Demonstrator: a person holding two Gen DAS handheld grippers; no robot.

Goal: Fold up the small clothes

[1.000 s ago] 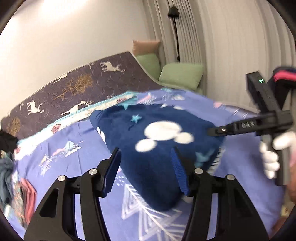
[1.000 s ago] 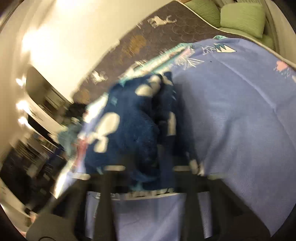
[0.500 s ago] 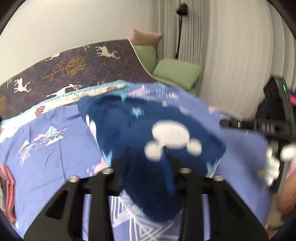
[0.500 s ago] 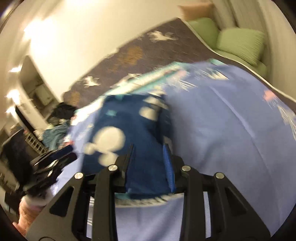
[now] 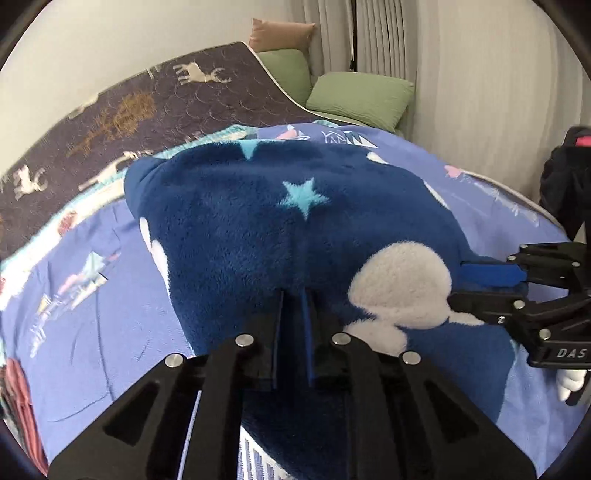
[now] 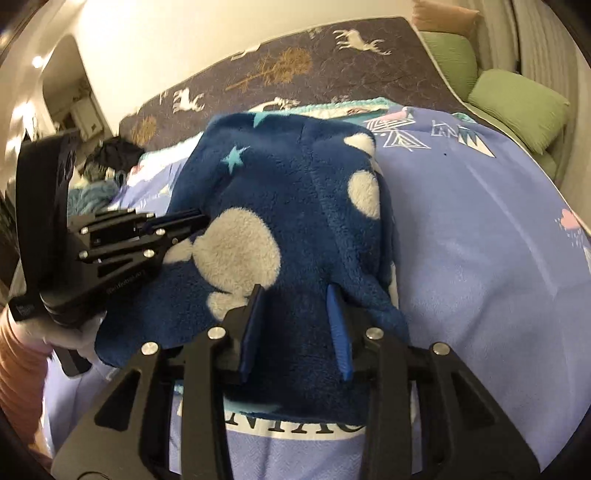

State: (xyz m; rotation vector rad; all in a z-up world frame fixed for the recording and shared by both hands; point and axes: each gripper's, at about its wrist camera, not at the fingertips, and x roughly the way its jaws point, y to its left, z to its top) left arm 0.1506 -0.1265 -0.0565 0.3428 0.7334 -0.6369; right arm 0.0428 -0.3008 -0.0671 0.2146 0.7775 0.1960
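A dark blue fleece garment (image 5: 258, 229) with white blobs and light blue stars lies folded on the lilac printed bedsheet (image 5: 92, 314). My left gripper (image 5: 293, 302) is shut on its near edge, its jaws pinching the fleece. It also shows from the side in the right wrist view (image 6: 184, 221). My right gripper (image 6: 295, 299) has its jaws apart around a fold of the same garment (image 6: 295, 184), the blue pads a little off the fleece. It shows in the left wrist view (image 5: 480, 277) at the garment's right edge.
A dark quilt with deer print (image 5: 129, 99) covers the far side of the bed. Green pillows (image 5: 358, 99) and a tan one (image 5: 280, 35) lie against the curtain. A heap of other clothes (image 6: 99, 177) lies at the far left of the bed.
My left gripper has closed from open onto the garment's near edge. My right gripper has opened wider than half a second ago. Both cameras have moved closer to the fleece.
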